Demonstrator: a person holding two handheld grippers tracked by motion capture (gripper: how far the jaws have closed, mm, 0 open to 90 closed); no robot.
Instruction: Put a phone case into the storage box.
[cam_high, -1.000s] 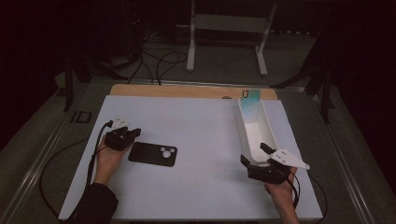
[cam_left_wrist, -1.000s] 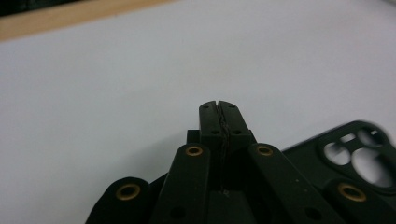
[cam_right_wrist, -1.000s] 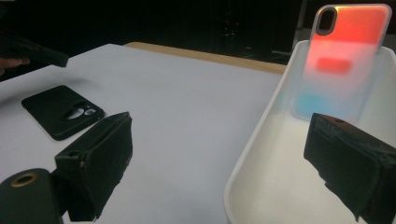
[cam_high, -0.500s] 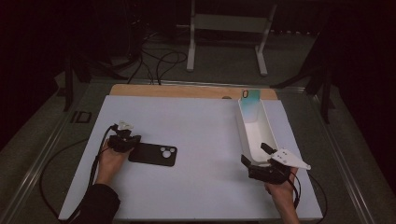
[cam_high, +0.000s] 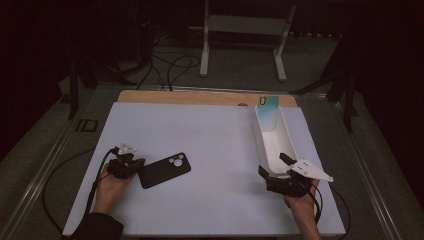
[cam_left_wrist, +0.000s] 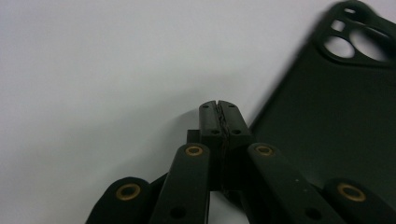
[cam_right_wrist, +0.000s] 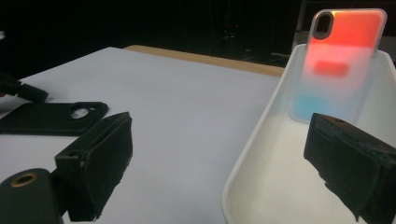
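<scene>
At a white-topped table (cam_high: 215, 150), a person works two hand-held grippers, one near each front corner. Seen from the high view, the left gripper (cam_high: 134, 165) sits at the near-left end of a black phone case (cam_high: 165, 170) lying flat on the white surface, while the right gripper (cam_high: 272, 167) rests at the near end of a long white tray (cam_high: 260, 145) on the table's right side.

The left gripper view supplies what the overhead camera cannot: the left jaws are pressed together with nothing between them, their tips just beside the case's edge (whether they touch it is not clear). It also shows the case's camera cut-outs at its far end. The right gripper view shows the right gripper's jaws standing wide apart, one over the bare table and one over the tray, and a translucent phone case (cam_right_wrist: 338, 60), tinted red above and blue below, leaning upright against the tray's far wall; from above it reads as a small teal patch.

The black case is cut off at the right edge of the left gripper view. The surroundings beyond the table are dark and hard to make out.

Both forearms enter from the bottom edge, each hand wrapped around its gripper, low over the table.
</scene>
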